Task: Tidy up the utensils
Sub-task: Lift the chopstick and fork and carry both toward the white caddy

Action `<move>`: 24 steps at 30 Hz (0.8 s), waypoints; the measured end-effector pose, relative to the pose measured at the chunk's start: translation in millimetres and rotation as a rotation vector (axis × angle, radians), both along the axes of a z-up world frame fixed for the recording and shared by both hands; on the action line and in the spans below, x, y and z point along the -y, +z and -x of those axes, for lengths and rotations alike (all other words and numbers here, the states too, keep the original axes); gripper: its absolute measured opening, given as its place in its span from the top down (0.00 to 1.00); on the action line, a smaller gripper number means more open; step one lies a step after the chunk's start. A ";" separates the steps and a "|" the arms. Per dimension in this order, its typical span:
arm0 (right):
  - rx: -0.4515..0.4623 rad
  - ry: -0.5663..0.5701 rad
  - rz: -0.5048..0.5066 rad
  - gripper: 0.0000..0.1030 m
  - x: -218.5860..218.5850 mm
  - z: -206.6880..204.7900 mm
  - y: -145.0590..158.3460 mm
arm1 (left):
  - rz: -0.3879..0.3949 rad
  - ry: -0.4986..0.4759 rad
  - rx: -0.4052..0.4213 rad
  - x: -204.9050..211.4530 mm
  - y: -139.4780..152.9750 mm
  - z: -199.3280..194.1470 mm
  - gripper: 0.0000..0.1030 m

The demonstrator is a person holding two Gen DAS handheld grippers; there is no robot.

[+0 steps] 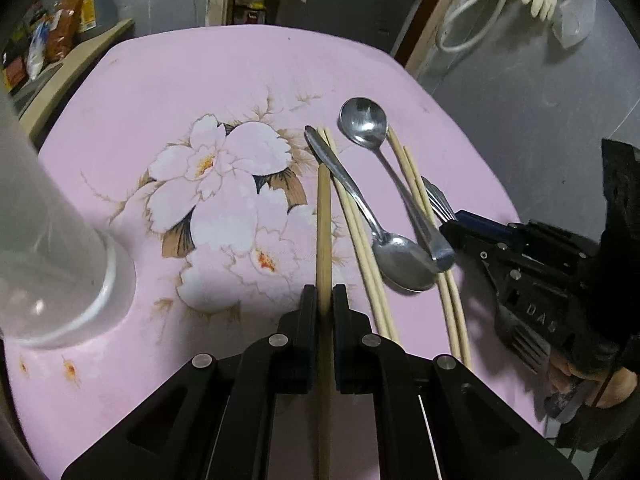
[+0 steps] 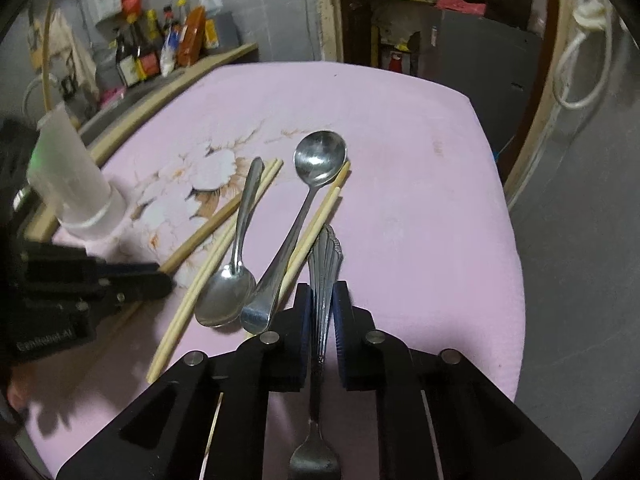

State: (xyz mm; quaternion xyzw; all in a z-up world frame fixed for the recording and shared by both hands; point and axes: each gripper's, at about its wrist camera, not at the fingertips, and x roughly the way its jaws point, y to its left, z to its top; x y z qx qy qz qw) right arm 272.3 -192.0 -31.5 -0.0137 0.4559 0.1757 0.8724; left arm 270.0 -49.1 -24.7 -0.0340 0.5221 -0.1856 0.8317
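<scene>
On the pink flowered tabletop [image 1: 168, 80], the left claw [image 1: 324, 300] grips a chopstick [image 1: 323, 220]; the right claw [image 2: 323, 300] clamps a fork [image 2: 326, 264] beside two spoons [image 2: 256, 248].

Each hand-held gripper [image 1: 324, 300] is matte black with silver round pivot screws, blue-faced pads and pale lettering.

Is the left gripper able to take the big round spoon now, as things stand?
Probably not yet. The left gripper is shut on a darker chopstick, so its jaws are occupied. The big round spoon lies uncovered on the pink table, its handle resting across the smaller spoon.
</scene>
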 end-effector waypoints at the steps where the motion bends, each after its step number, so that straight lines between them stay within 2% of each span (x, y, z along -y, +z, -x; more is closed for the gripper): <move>1: 0.012 -0.003 -0.017 0.92 2.4 3.0 1.1 | 0.009 0.007 0.009 -1.9 1.3 4.5 0.95; 5: 0.067 0.003 -0.147 0.92 13.3 28.5 6.6 | 0.043 0.044 0.071 -21.4 11.2 39.6 0.96; 8: 0.176 0.024 -0.180 0.92 13.2 56.2 16.5 | 0.075 0.071 0.114 -35.1 20.1 67.5 0.96; 10: 0.259 0.037 -0.186 0.92 12.1 73.2 26.3 | 0.082 0.103 0.199 -38.5 31.2 83.6 0.96; 12: 0.335 0.047 -0.200 0.92 8.8 87.1 35.1 | 0.076 0.137 0.350 -41.8 38.5 105.4 0.96; 14: 0.381 0.053 -0.204 0.92 5.3 96.6 40.4 | 0.103 0.158 0.438 -36.5 49.1 113.7 0.96; 20: 0.560 0.072 -0.223 0.92 -9.8 116.1 58.4 | 0.132 0.231 0.637 -31.0 68.7 123.3 0.96; 24: 0.661 0.073 -0.257 0.92 -15.6 121.5 73.8 | 0.157 0.278 0.719 -39.5 81.7 119.2 0.96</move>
